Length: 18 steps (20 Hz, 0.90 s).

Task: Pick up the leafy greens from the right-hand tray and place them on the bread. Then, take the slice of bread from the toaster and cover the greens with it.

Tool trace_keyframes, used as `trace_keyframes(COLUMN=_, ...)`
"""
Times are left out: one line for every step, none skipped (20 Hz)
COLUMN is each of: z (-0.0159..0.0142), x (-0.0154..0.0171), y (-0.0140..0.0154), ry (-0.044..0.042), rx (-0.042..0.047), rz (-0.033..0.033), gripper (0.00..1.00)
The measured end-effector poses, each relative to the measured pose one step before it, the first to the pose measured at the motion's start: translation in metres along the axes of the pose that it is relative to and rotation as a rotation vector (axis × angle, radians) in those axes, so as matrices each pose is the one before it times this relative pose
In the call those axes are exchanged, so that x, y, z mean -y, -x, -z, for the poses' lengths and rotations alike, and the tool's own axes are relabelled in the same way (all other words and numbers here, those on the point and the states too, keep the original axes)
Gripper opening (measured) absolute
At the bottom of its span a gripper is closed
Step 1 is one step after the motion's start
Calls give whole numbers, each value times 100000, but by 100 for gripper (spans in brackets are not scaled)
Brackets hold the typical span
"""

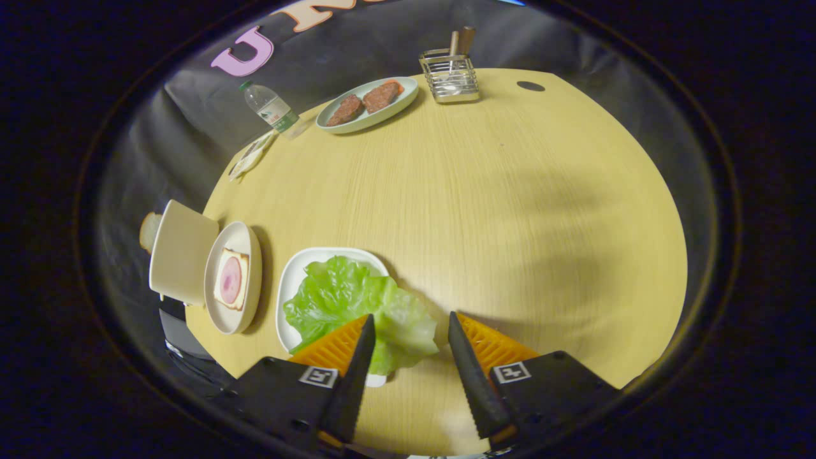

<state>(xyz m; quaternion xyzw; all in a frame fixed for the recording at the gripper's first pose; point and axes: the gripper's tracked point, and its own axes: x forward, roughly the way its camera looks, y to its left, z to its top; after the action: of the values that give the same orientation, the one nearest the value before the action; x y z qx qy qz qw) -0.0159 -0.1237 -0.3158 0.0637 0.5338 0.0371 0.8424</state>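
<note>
One tool (411, 325) hangs wide open over leafy greens (357, 306) on the wooden table (510, 210).

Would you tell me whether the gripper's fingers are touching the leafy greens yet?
Cannot tell. In the gripper view, the open gripper has one finger overlapping the leafy greens on their white tray; contact or hovering isn't clear.

Three plates (234, 322), two meat patties (363, 103), one lettuce leaf (347, 299), one bottle (271, 108), one toaster (182, 252).

matt wood-grain table (510, 210), wire-metal caddy (450, 78)
</note>
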Motion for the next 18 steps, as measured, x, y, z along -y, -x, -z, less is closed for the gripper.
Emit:
trace_keyframes(z=-181, x=-330, y=-1, ry=-1384, rx=-395, rz=-607, gripper=59)
trace_keyframes(z=-53, x=-81, y=-92, ry=-1011, rx=-265, rz=-57, gripper=50)
trace_keyframes(z=-58, x=-212, y=-87, ry=-744, rx=-281, rz=-557, gripper=41)
trace_keyframes(z=-210, x=-181, y=259, ry=-851, rx=356, rz=-476, gripper=33)
trace_keyframes(z=-291, x=-116, y=187, ry=-565, rx=1044, rz=241, gripper=24)
trace_keyframes(z=-347, x=39, y=36, ry=-390, rx=1362, rz=859, gripper=18)
trace_keyframes(z=-114, x=-100, y=291, ry=91, rx=369, rz=124, gripper=14)
trace_keyframes(z=-186, x=-37, y=346, ry=-71, rx=582, rz=66, gripper=10)
trace_keyframes(z=-359, x=-264, y=373, ry=-269, rx=957, rz=-346, gripper=10)
trace_keyframes(z=-207, x=-373, y=565, ry=-374, rx=1019, rz=-847, gripper=10)
trace_keyframes(z=-375, x=-633, y=693, ry=-422, rx=1067, rz=-1359, gripper=10)
trace_keyframes(z=-271, x=-667, y=556, ry=-345, rx=1065, rz=-1235, gripper=9)
trace_keyframes(z=-492, x=-800, y=535, ry=-458, rx=1341, rz=-1425, gripper=9)
trace_keyframes(z=-447, x=-872, y=435, ry=-539, rx=1334, rz=-1931, gripper=9)
trace_keyframes(z=-401, x=-1150, y=444, ry=-478, rx=1420, rz=-2333, gripper=9)
trace_keyframes(z=-248, x=-1267, y=394, ry=-417, rx=1192, rz=-2486, gripper=9)
trace_keyframes(z=-230, x=-1360, y=353, ry=-199, rx=956, rz=-2382, gripper=10)
trace_keyframes(z=-136, x=-1328, y=296, ry=129, rx=757, rz=-2423, gripper=9)
